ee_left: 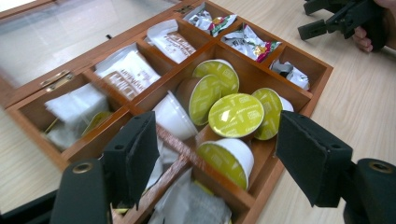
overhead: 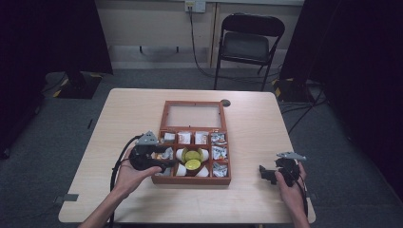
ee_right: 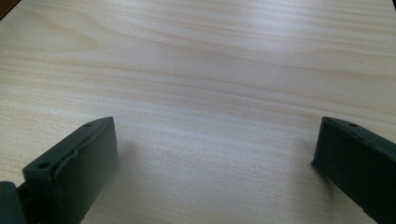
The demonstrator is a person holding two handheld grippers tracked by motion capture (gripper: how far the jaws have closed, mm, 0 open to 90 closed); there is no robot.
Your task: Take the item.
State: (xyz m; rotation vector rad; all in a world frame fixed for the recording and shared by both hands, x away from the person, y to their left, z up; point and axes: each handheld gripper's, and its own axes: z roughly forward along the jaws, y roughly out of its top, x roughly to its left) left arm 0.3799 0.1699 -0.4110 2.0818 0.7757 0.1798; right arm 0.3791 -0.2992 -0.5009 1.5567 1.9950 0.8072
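- The coffee capsules (ee_left: 236, 114), white cups with yellow-green foil lids, sit piled in the middle compartment of the wooden box (overhead: 164, 180), which lies mid-table with its glass lid (overhead: 193, 115) flipped open away from us.
- Our left gripper (ee_left: 217, 156) hangs right over the box's near-left corner, jaws standing apart with nothing between the pads. The nearest capsule (ee_left: 229, 158) lies on its side just past the tips, and a wooden divider (ee_left: 180, 149) runs right under the gap.
- Honestly, what we reckon could go wrong: the left jaw lines up over the divider and the wrapped packets (ee_left: 187, 205) next door, so coming down from here might land a pad on wood instead of beside a capsule.
- Also, the capsules lean on each other, so nudging one could roll or tip the rest. The foil lids look easy to dent if we pinch them face-on.
- Sachets (ee_left: 128, 72) fill the outer compartments; brushing them seems harmless enough.
- Our right gripper (overhead: 274, 173) rests on the bare table (ee_right: 196, 70) well off to the right, jaws spread wide, gripping nothing.
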